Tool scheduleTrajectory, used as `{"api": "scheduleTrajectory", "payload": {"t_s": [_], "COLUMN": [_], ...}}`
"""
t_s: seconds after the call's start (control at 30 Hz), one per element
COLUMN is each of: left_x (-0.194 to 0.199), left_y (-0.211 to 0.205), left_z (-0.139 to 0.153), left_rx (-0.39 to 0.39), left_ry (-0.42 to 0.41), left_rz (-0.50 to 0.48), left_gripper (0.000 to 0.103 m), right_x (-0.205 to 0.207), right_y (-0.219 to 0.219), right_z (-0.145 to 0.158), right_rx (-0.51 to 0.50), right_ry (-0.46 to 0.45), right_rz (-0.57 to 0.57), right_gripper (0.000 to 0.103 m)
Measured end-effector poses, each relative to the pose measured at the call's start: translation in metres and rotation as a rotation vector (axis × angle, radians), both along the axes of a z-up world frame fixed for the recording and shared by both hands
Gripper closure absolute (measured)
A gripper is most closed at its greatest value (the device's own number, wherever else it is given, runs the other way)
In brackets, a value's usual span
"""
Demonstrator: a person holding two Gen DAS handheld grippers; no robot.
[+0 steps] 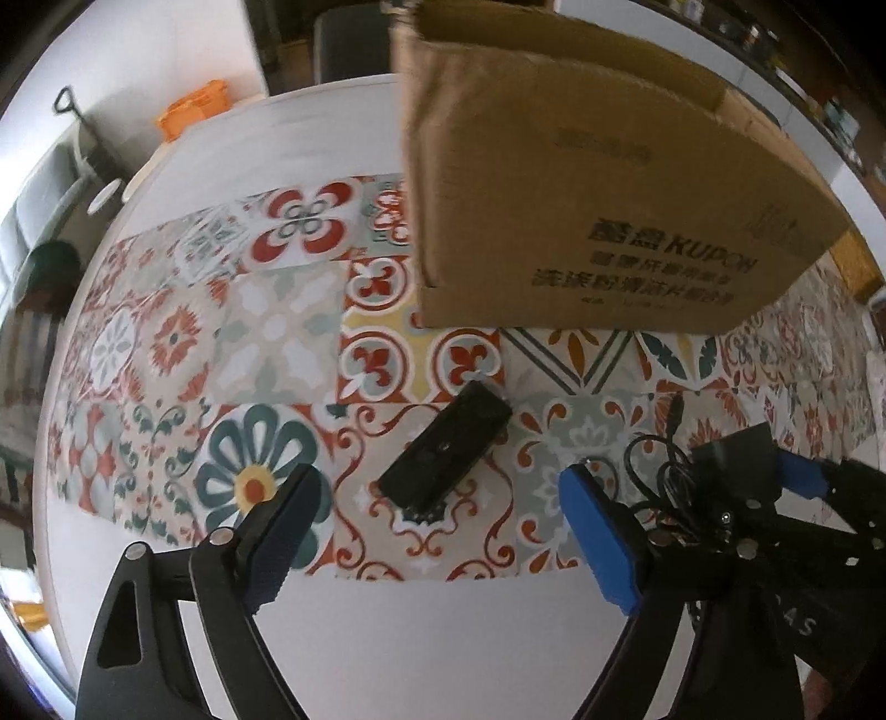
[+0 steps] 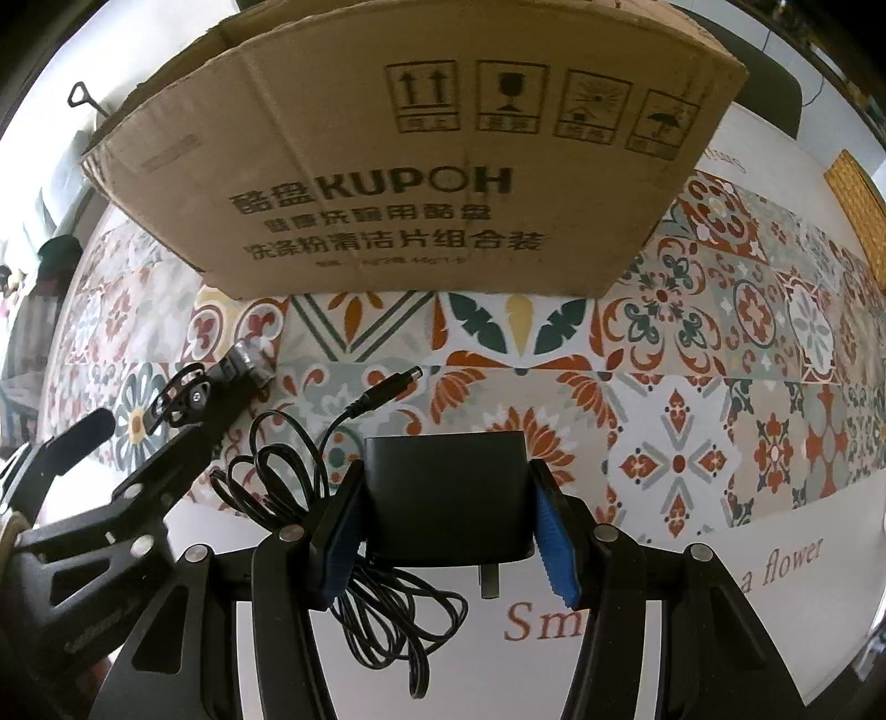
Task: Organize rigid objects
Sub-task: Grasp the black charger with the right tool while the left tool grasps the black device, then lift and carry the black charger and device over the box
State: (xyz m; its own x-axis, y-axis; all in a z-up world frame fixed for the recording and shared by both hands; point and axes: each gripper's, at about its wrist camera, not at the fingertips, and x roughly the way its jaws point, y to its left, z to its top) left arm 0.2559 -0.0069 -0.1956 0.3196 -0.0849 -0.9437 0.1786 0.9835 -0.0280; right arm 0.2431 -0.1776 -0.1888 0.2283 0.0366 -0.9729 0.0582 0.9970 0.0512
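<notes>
A black oblong device (image 1: 446, 451) lies slantwise on the patterned tablecloth (image 1: 277, 343), just past the tips of my left gripper (image 1: 443, 526). That gripper stands open over it, pads clear of the device. My right gripper (image 2: 447, 476) is shut on a black power adapter (image 2: 443, 515), held above the table. The adapter's thin cable (image 2: 354, 559) hangs in loops, with its barrel plug (image 2: 393, 385) pointing toward the box. A large cardboard box (image 2: 421, 166) stands just behind both grippers. In the left wrist view the adapter (image 1: 731, 457) shows at the right.
The round white table's edge (image 1: 83, 443) curves close on the left. An orange object (image 1: 194, 108) sits beyond the far left rim, and a dark chair back (image 1: 343, 44) is behind the table. A woven yellow mat (image 2: 855, 210) lies at the far right.
</notes>
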Motion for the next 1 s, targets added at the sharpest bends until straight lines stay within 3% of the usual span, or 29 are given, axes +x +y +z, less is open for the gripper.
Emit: {"api": "scheduleTrajectory", "payload": {"t_s": [0.23, 0.43, 0.5, 1.0], "left_x": [0.017, 0.027, 0.028, 0.004], "left_y": [-0.005, -0.003, -0.004, -0.019], "left_z": [-0.024, -0.034, -0.037, -0.041], "left_rx": [0.017, 0.013, 0.005, -0.059], "left_ry": [0.055, 0.067, 0.073, 0.013], "left_rz": [-0.063, -0.058, -0.065, -0.060], "left_gripper": [0.032, 0.052, 0.065, 0.073], "right_x": [0.008, 0.014, 0.014, 0.010], "right_y": [-0.013, -0.010, -0.009, 0.013], "right_z": [-0.008, -0.015, -0.015, -0.048], "right_rx": [0.015, 0.020, 0.018, -0.007], "right_ry": [0.016, 0.023, 0.027, 0.051], "right_rz": [-0.011, -0.015, -0.015, -0.001], "right_gripper": [0.048, 0.047, 0.047, 0.047]}}
